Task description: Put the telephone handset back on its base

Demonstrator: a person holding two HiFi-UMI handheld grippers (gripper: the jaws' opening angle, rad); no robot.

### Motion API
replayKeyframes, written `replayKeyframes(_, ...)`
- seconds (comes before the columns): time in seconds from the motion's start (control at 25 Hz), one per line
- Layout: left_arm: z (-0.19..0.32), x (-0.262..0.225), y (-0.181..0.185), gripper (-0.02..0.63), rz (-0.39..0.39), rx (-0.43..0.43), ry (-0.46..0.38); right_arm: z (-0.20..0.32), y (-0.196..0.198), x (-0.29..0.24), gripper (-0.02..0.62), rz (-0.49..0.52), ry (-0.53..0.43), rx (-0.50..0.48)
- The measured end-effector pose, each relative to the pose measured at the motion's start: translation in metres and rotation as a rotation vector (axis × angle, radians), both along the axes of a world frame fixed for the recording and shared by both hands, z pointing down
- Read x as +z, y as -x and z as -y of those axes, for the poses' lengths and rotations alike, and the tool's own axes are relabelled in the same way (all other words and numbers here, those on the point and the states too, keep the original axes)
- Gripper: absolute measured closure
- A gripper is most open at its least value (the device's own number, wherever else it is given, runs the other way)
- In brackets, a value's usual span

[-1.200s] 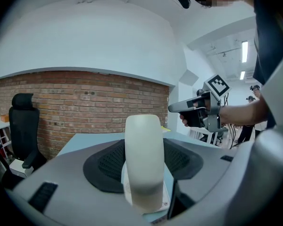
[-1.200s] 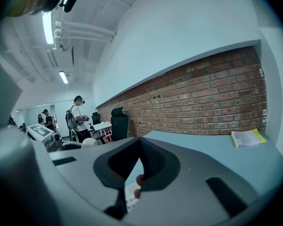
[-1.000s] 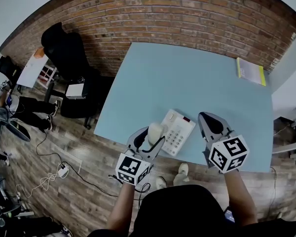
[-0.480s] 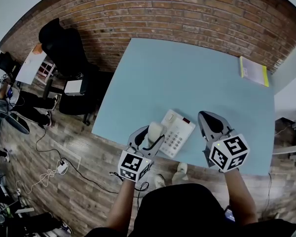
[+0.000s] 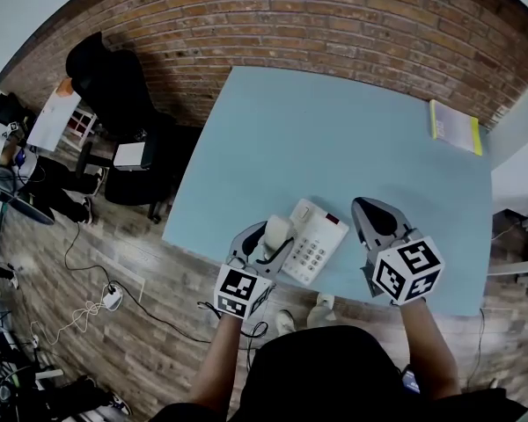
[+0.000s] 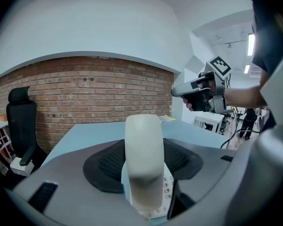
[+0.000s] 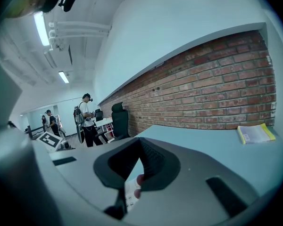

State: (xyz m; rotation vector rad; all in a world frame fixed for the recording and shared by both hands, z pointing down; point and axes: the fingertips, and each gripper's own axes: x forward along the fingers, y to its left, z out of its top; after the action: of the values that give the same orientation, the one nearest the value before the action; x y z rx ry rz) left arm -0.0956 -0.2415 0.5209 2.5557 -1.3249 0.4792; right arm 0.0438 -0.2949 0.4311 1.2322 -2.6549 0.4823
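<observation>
A white telephone base [image 5: 317, 241] with a keypad lies near the front edge of the light blue table [image 5: 334, 139]. My left gripper [image 5: 266, 243] is shut on the cream handset [image 5: 277, 232], which hovers at the base's left side. In the left gripper view the handset [image 6: 142, 159] stands upright between the jaws, with keypad buttons [image 6: 166, 185] just below it. My right gripper [image 5: 377, 220] is held right of the base, jaws together and holding nothing. A sliver of the base [image 7: 131, 194] shows through its jaws [image 7: 134, 168].
A yellow book [image 5: 455, 127] lies at the table's far right corner. A brick wall [image 5: 352, 16] runs behind the table. A black office chair [image 5: 114, 86] stands to the left, with cables on the wooden floor [image 5: 97, 306]. People [image 7: 87, 119] stand in the distance.
The left gripper with the handset has edged slightly forward at the base's left side. The right gripper has hardly moved.
</observation>
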Motion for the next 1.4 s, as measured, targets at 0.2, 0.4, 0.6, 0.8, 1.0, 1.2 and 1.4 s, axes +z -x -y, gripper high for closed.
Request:
replayKeyframes(0.2, 0.007, 0.008, -0.003, 0.353, 0.009, 0.003, 0.021, 0.008, -0.004, 0.003, 0.583, 0.0, 0.008, 0.006)
replayKeyframes(0.4, 0.013, 0.017, -0.007, 0.353, 0.014, 0.005, 0.031, 0.014, -0.009, 0.008, 0.583, -0.001, 0.014, 0.009)
replayKeyframes(0.6, 0.017, 0.026, -0.009, 0.353, 0.017, 0.002, 0.053, 0.018, -0.012, 0.012, 0.583, -0.003, 0.023, 0.012)
replayKeyframes(0.8, 0.021, 0.035, -0.012, 0.353, 0.022, -0.01, 0.075, 0.024, -0.019, 0.018, 0.583, -0.004, 0.033, 0.015)
replayKeyframes(1.0, 0.027, 0.041, -0.012, 0.353, 0.012, -0.017, 0.085, 0.03, -0.02, 0.021, 0.583, -0.005, 0.041, 0.017)
replayKeyframes(1.2, 0.031, 0.049, -0.017, 0.353, 0.031, -0.007, 0.103, 0.033, -0.023, 0.023, 0.583, -0.007, 0.042, 0.018)
replayKeyframes(1.4, 0.041, 0.059, -0.021, 0.353, 0.052, 0.004, 0.104, 0.038, -0.029, 0.026, 0.583, -0.006, 0.047, 0.029)
